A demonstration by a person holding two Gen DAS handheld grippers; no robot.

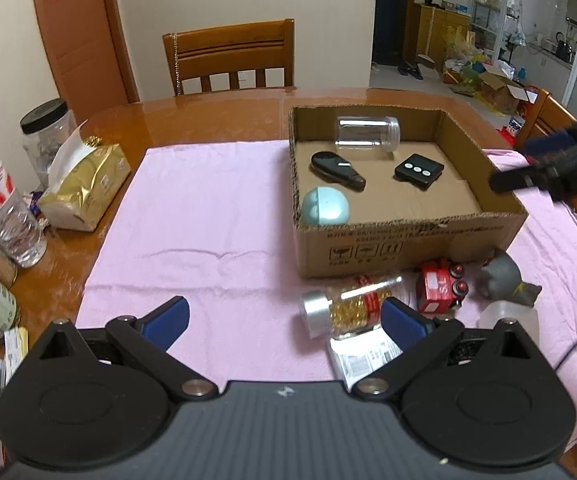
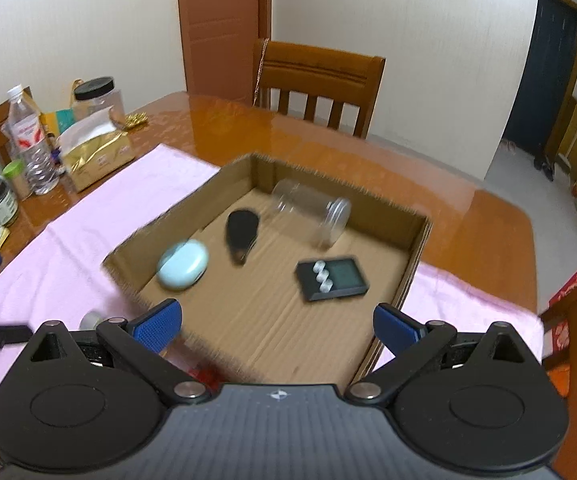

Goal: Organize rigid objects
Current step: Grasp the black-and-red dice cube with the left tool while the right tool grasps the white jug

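Note:
A cardboard box [image 1: 408, 236] sits on a pink cloth [image 1: 208, 220]. It holds a clear jar [image 1: 367, 133], a black oval case [image 1: 336, 170], a black timer [image 1: 418, 171] and a light blue case [image 1: 325, 206]. In front of it lie a pill bottle [image 1: 348, 306], a red toy truck [image 1: 440, 286], a grey figure [image 1: 504, 280] and a white packet [image 1: 364, 356]. My left gripper [image 1: 284, 320] is open and empty, low over the cloth beside the pill bottle. My right gripper [image 2: 276, 326] is open and empty above the box [image 2: 416, 256]; the right gripper [image 1: 548, 168] also shows blurred in the left wrist view.
A gold tissue pack [image 1: 88, 184], a water bottle [image 1: 4, 208], jars and papers crowd the table's left edge. Wooden chairs [image 1: 232, 60] stand at the far side and the right. The wooden table [image 1: 208, 120] borders the cloth.

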